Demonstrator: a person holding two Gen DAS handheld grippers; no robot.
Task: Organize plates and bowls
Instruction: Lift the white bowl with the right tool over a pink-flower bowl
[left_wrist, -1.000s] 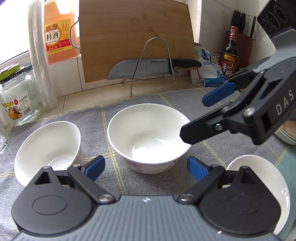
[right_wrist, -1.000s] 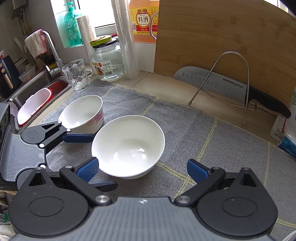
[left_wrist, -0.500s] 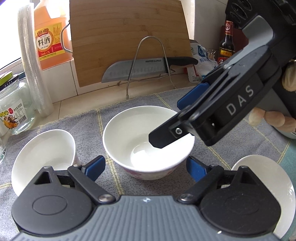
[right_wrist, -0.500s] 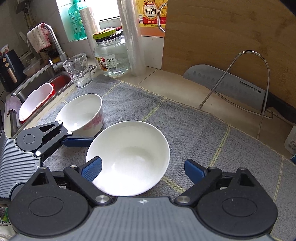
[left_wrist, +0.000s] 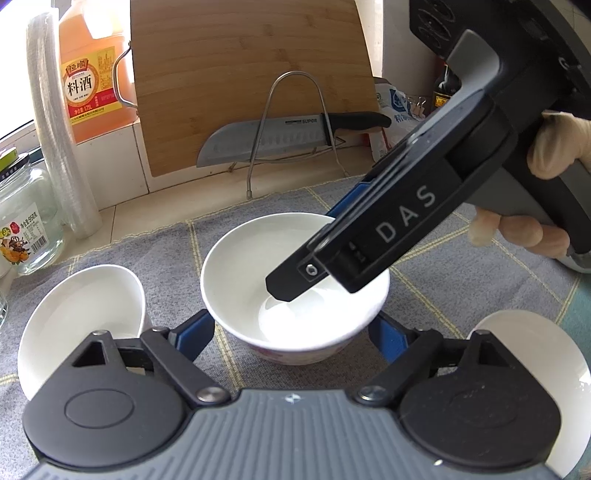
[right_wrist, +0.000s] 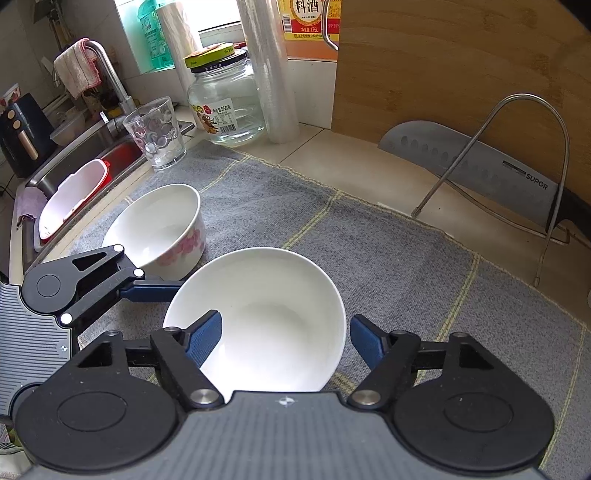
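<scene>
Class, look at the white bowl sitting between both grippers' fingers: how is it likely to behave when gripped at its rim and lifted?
The white bowl looks glazed and glossy, so the fingers may slip on it. It appears to be ceramic: probably rigid, fairly heavy, and breakable if dropped. Held by one side of the rim, it may tilt.

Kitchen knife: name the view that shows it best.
Left wrist view: the kitchen knife shows whole, blade and black handle, lying behind the wire stand. The right wrist view shows its blade closer, but the handle runs off frame.

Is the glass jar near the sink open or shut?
Shut. The jar has its yellow-and-black lid sitting on its mouth. Whether it is screwed tight cannot be told.
</scene>
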